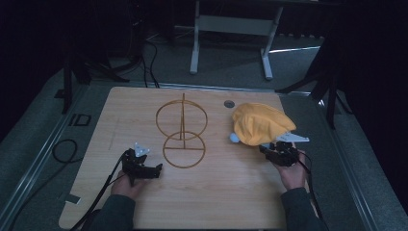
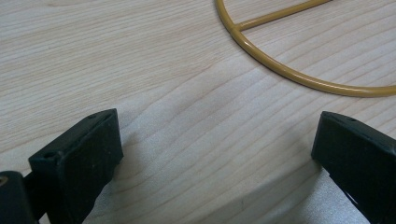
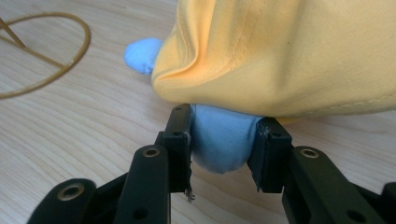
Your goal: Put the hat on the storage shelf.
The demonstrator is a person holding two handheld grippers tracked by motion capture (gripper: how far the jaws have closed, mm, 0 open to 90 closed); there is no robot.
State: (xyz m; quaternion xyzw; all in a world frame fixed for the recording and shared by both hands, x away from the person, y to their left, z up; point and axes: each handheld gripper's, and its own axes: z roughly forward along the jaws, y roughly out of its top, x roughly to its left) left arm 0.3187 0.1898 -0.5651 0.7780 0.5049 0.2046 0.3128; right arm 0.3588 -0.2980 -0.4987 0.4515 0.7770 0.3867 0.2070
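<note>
**Right gripper pinched a blue fabric fold under the yellow cloth; left gripper rested spread on the table**

On the light wooden tabletop a crumpled yellow-orange cloth bundle lay near the far right corner, with a small pale-blue fabric tip poking out at its left edge. The right gripper, held in the person's right hand, met the bundle's near side. In the right gripper view its jaws were narrowed onto a soft blue fabric fold that bulged out from under the yellow cloth's hem.

A thin golden wire stand of two rings and an upright rod stood at the table's middle. The left gripper, in the left hand, lay just beside the stand's near ring. Its jaws stood wide apart with bare wood between them, the ring's curve just ahead.
</note>
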